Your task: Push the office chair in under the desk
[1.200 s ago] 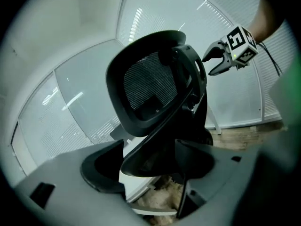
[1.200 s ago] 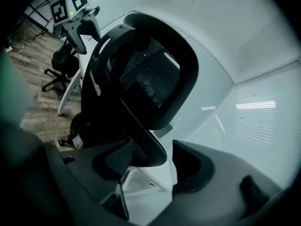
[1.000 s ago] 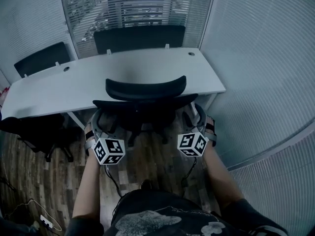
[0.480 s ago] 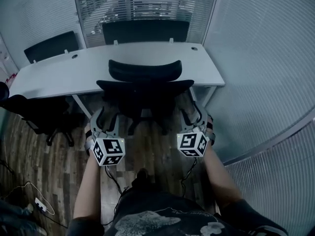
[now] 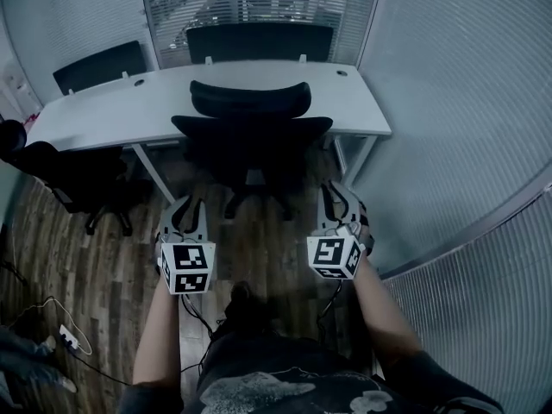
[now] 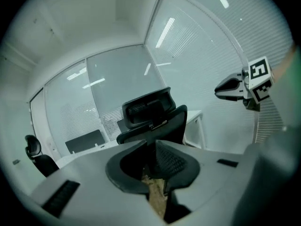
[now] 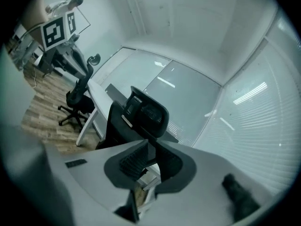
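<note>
Office chair (image 5: 252,132) sits w/ its seat under the white desk (image 5: 112,110), backrest at the desk's near edge. My left gripper (image 5: 185,205) & right gripper (image 5: 338,193) hang near it over the wood floor (image 5: 112,274), not touching it; both prs of jaws closing, nearly together, nothing btwn them

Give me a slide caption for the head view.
Office chair pushed in at the white desk; left tool and right tool both clear of it, jaws closing on nothing.
</note>
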